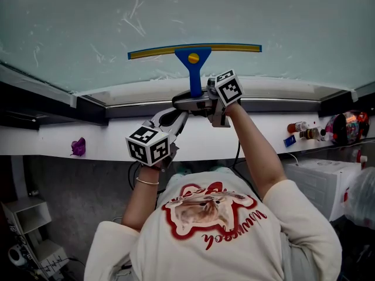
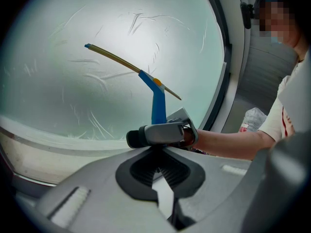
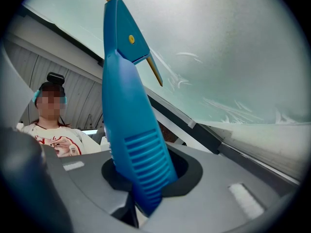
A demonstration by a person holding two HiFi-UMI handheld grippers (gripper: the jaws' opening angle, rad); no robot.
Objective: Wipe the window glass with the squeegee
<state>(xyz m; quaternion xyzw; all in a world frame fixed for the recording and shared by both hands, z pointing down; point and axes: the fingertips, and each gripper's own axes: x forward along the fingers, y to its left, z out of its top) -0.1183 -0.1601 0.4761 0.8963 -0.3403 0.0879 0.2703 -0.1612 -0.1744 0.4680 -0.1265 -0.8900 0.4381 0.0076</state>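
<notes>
1. The left gripper (image 2: 158, 171) is nearest the person, low and to the left in the head view; its jaws are closed together with nothing between them
2. Just ahead of it, the right gripper (image 3: 133, 193) is raised on an outstretched arm, and its jaws are clamped on the ribbed lower end of the blue handle (image 3: 129, 125) of the squeegee (image 1: 193, 60)
3. In the left gripper view the right gripper crosses sideways just beyond the left one's tips, close to them
4. The handle rises from the right gripper past the white sill (image 1: 275, 88) at the foot of the window
5. The squeegee's long yellow and blue blade (image 1: 234, 47) lies level across the lower part of the window glass (image 1: 275, 16), seemingly against it
6. The glass is pale and cloudy, with thin curved streaks above and beside the blade
</notes>
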